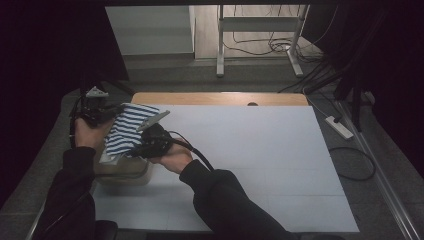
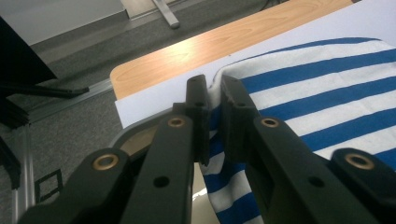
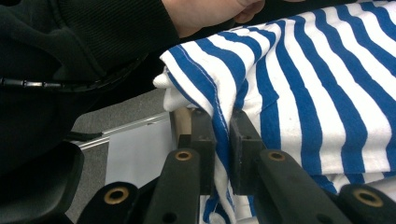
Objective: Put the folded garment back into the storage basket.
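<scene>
High view: you hold the striped cloth (image 1: 127, 131) at the table's (image 1: 250, 150) left edge, above a dim container (image 1: 125, 172) whose contents are hidden. Left gripper (image 1: 107, 114) and right gripper (image 1: 145, 145) are partly lost in shadow.

Left gripper view: jaws clenched on the cloth's (image 2: 317, 102) edge.

Right gripper view: jaws clamp a fold (image 3: 224, 107); your sleeve (image 3: 70, 42) blocks the left.

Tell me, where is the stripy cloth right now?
In the high view, the striped cloth hangs at the table's left edge, above a container, pinched between the left gripper and the right gripper.
</scene>
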`<state>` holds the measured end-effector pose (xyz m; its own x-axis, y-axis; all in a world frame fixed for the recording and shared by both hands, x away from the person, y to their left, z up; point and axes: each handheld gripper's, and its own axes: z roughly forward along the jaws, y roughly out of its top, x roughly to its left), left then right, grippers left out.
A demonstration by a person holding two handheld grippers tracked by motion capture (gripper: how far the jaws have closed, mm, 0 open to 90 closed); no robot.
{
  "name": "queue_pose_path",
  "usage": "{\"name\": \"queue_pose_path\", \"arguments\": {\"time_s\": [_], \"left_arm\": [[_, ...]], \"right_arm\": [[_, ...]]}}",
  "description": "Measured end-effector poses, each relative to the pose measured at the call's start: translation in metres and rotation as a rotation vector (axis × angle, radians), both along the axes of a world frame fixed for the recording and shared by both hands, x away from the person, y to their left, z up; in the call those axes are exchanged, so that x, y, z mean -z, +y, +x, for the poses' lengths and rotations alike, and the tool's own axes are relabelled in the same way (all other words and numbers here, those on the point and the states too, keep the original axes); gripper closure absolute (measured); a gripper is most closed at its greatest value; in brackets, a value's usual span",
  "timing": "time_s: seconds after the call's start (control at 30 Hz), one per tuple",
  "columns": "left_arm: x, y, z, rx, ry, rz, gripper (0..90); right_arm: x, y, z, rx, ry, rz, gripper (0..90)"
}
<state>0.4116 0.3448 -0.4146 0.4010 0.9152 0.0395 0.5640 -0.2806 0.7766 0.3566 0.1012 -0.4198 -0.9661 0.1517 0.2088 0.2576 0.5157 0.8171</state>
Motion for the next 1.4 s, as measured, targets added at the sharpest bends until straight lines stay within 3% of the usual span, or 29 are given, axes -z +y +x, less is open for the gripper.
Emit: {"name": "queue_pose_path", "arguments": {"time_s": [0.57, 1.4], "left_arm": [[0.015, 0.02, -0.004, -0.037, 0.026, -0.003, 82.9], [0.046, 0.03, 0.004, -0.059, 0.097, 0.001, 82.9]], "right_arm": [[0.014, 0.024, -0.002, -0.012, -0.003, -0.025, 82.4], [0.045, 0.038, 0.001, 0.01, 0.008, -0.09, 82.3]]}}
